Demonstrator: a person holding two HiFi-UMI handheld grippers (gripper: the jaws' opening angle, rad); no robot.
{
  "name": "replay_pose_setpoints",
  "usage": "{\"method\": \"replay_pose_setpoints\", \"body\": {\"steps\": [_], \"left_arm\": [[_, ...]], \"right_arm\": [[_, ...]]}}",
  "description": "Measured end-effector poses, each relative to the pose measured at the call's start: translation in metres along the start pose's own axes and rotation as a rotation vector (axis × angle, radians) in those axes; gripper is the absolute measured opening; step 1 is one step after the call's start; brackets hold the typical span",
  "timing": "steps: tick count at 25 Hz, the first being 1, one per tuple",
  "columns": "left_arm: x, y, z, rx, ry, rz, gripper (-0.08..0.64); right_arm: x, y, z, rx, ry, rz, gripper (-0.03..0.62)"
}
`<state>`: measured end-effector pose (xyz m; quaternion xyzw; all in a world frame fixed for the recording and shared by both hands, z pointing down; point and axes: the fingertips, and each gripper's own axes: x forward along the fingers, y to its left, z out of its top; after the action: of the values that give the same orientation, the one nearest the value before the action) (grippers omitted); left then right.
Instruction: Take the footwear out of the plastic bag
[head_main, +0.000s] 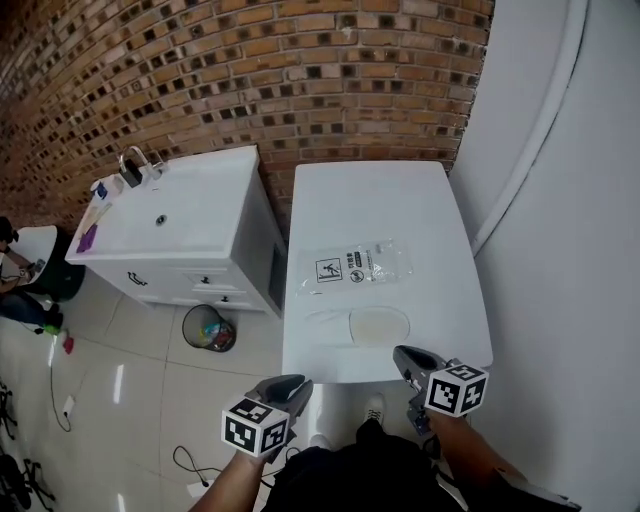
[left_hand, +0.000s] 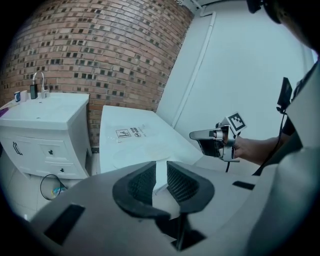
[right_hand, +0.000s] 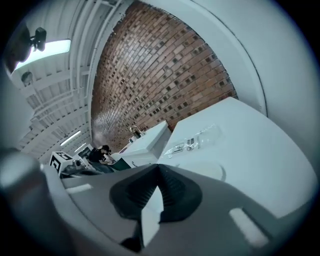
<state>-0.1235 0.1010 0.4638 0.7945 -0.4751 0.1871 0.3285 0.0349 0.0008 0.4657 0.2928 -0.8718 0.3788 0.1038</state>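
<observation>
- Two grippers show low in the head view, the left gripper (head_main: 296, 384) and the right gripper (head_main: 402, 353). Both hang off the near edge of a white table (head_main: 370, 195) and touch nothing.
- On that table lies a clear plastic bag (head_main: 356, 265) with black print. A pale slipper (head_main: 378, 325) rests flat just nearer, outside the bag.
- Left of the table stands a white basin cabinet (head_main: 190, 225) with a tap (head_main: 136, 163). A wire bin (head_main: 208, 328) sits on the tiled floor (head_main: 130, 370), and a brick wall (head_main: 250, 70) runs behind.
- Left gripper view: its jaws stand a narrow gap apart, with nothing between them.
- Right gripper view: its jaws are pressed together on nothing, and the bag lies far beyond.
</observation>
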Motion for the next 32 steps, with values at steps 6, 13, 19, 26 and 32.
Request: {"method": "replay_pose_setpoints", "body": {"steps": [6,13,19,26,32], "left_arm": [[-0.032,-0.025,-0.004,0.047,-0.025,-0.103,0.061],[-0.069,-0.046,-0.013,0.04,-0.136,-0.183,0.007],[-0.079,-0.061,-0.031,0.022,-0.142,-0.188,0.006],[-0.08,-0.06,-0.032,-0.016,-0.166,-0.126,0.006],[-0.078,-0.064,-0.021,-0.026,-0.189,-0.097,0.006]], "right_arm": [[-0.041,0.075,-0.031,-0.09,-0.025,-0.016,0.002],[-0.089,0.121,-0.064,-0.215,0.013,-0.109,0.002],[-0.106,0.136,-0.076,-0.317,0.038,-0.121,0.002],[-0.11,0.134,-0.068,-0.335,0.054,-0.079,0.002],[-0.114,0.129,-0.066,-0.325,0.073,-0.061,0.0]]}}
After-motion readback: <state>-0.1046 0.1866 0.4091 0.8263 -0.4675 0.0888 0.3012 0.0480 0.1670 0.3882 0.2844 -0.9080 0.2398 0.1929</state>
